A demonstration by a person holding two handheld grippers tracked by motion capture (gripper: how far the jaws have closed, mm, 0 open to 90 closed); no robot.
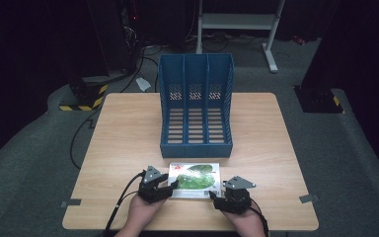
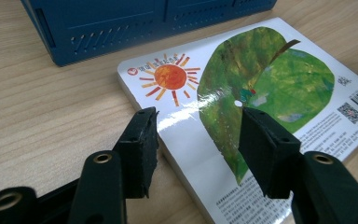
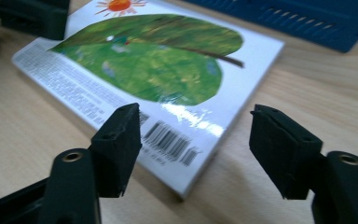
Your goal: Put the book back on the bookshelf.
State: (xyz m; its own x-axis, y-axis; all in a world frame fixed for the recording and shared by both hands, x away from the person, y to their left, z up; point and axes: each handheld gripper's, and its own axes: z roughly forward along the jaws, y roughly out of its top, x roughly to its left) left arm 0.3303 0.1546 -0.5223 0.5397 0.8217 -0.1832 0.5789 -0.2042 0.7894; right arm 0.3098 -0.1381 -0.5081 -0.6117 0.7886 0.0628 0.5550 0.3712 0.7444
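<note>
While one book [image 1: 194, 180] lies before one blue rack [image 1: 196, 106], two tongs, left [image 1: 164, 190] and right [image 1: 220, 198], gape wide.

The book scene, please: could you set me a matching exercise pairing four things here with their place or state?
Things:
1. book
2. file rack
3. left claw
4. right claw

Places or states:
A. open at the book's barcode corner
B. stands upright beyond the book, three slots
C. lies flat on the table, leaf cover up
D. open at the book's edge near the sun picture

Pairs: 1-C, 2-B, 3-D, 4-A
</note>
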